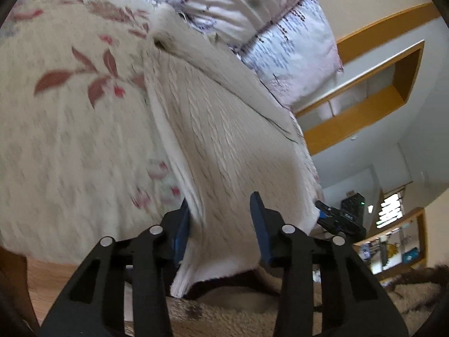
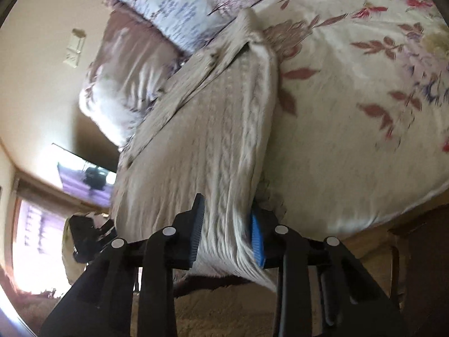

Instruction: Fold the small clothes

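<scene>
Left wrist view shows a cream cable-knit sweater (image 1: 224, 140) stretched lengthwise over a floral bedspread (image 1: 70, 126), its long axis running from the near bed edge up toward the pillows (image 1: 280, 36) at the far end. The near hem hangs past the bed edge, above a shaggy rug (image 1: 238, 309). The left gripper (image 1: 221, 224) straddles this hem: the left blue pad presses against the knit, while a gap shows between the fabric and the right pad, so a firm grasp cannot be confirmed here. The other gripper peeks in at the sweater's right edge.

Right wrist view shows the same sweater (image 2: 210, 129) with its cable ribs running near to far and a folded sleeve lying along its left side. The right gripper (image 2: 227, 230) is clenched on the near hem, both blue pads pressing bunched knit between them. Right of the sweater, the bedspread (image 2: 350, 126) lies broad and bare; left of it, the pillows (image 2: 134, 64) crowd close against its far left edge. Both views are motion-blurred.
</scene>
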The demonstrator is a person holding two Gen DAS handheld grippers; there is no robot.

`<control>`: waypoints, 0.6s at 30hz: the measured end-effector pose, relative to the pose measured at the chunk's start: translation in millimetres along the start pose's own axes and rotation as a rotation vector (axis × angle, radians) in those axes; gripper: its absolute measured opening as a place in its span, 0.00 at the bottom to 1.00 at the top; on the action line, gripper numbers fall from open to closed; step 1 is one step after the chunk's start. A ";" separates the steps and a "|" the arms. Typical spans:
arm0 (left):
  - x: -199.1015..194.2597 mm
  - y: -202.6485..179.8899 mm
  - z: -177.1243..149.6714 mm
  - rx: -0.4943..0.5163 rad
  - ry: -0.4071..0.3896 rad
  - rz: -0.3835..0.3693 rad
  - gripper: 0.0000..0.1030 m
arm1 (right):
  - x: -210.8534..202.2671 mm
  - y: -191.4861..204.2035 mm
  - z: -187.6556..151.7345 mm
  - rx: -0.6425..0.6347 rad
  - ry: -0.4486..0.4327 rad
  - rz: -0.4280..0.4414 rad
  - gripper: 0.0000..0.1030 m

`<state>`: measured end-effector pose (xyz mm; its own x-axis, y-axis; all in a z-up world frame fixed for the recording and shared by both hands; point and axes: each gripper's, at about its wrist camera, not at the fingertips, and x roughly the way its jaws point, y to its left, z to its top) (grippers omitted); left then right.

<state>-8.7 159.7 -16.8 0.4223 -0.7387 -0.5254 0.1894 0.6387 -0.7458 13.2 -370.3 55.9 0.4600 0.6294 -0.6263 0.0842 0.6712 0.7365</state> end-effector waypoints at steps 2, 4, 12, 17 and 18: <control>3.0 0.4 -6.7 -0.007 0.021 -0.018 0.34 | -2.5 3.3 -5.0 -0.011 0.013 0.039 0.28; 4.1 -1.1 -12.2 0.000 0.034 -0.028 0.32 | -4.6 8.5 -8.4 -0.037 0.029 0.065 0.27; 12.5 -19.0 -16.8 0.117 0.105 0.037 0.07 | 1.1 31.6 -18.5 -0.171 0.086 0.014 0.09; 0.4 -28.9 -0.7 0.163 0.034 0.065 0.06 | -12.3 47.8 -10.0 -0.255 -0.054 -0.025 0.08; -3.1 -30.4 3.5 0.170 0.016 0.074 0.06 | -16.2 51.1 -7.6 -0.269 -0.089 -0.039 0.08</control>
<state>-12.6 143.3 9.0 0.4265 -0.6907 -0.5840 0.3057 0.7177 -0.6256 3.3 -343.3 101.7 0.5378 0.5720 -0.6193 -0.1286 0.7816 0.6103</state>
